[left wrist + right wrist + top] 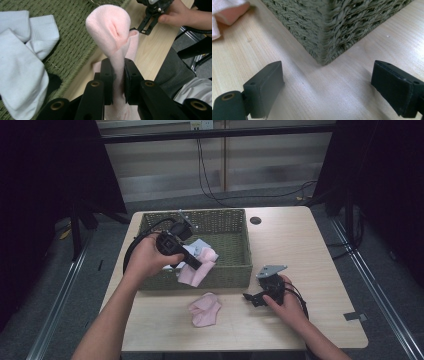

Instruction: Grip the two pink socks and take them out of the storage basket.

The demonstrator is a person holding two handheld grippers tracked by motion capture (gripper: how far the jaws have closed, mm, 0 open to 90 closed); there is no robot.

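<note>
Your table [310, 250] carries a green woven basket [220, 270] at its far left, and your left gripper [199, 264] is held over the basket's near wall. Its jaws are clamped on a pink sock [112, 32]; in the left gripper view the sock rises between the two pads and folds over just past their tips, with the rest hanging down behind them. Off to one side of those fingers, inside the basket, lie white socks [22, 62] on the woven floor, with something dark tucked just under them. A second pink sock [205, 309] lies flat on the table in front of the basket, between your two hands. Your right gripper [252, 298] rests low on the table with its jaws spread wide and nothing between them; the basket's near right corner [324, 47] stands just ahead of the gap, apart from both pads.
</note>
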